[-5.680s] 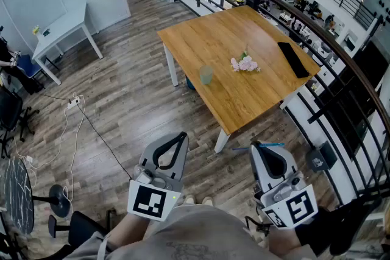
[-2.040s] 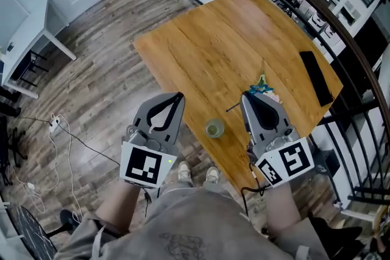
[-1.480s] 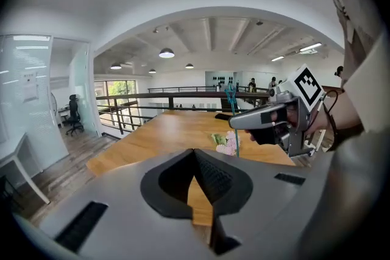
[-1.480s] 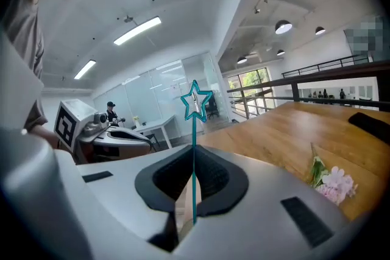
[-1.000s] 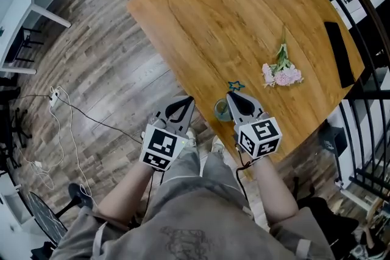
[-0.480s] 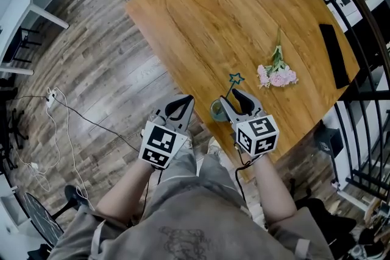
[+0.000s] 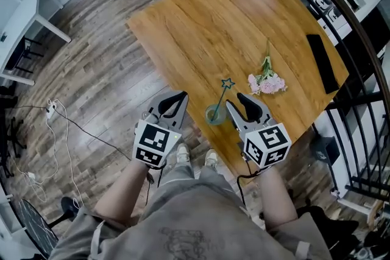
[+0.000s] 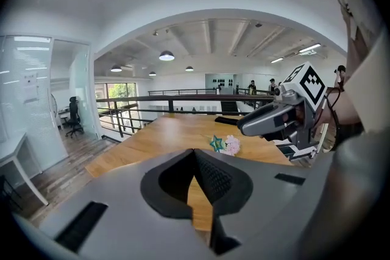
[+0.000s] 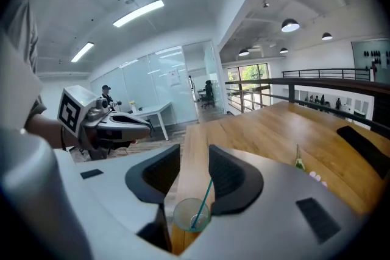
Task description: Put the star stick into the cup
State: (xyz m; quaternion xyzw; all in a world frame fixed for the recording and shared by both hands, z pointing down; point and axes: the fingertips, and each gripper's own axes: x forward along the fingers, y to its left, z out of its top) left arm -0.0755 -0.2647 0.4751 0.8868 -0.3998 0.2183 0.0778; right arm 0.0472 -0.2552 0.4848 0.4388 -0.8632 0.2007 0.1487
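Let go of the star stick (image 7: 222, 96) within the last second: right gripper (image 7: 237, 100) jaws just opened, wide apart now, pads clear of the stem, and drawn up from the table edge. Leans in the cup (image 7: 212, 114), star end up. Left gripper (image 7: 175, 101) pinched closed on nothing, likewise raised. Farther along the wooden table (image 7: 201, 21): pink flowers (image 7: 266, 83), a black slab (image 7: 321, 63). Below: plank floor (image 7: 91, 70), white desk (image 7: 18, 27), loose cables (image 7: 52, 109). Black railing (image 7: 364, 45) to the right.
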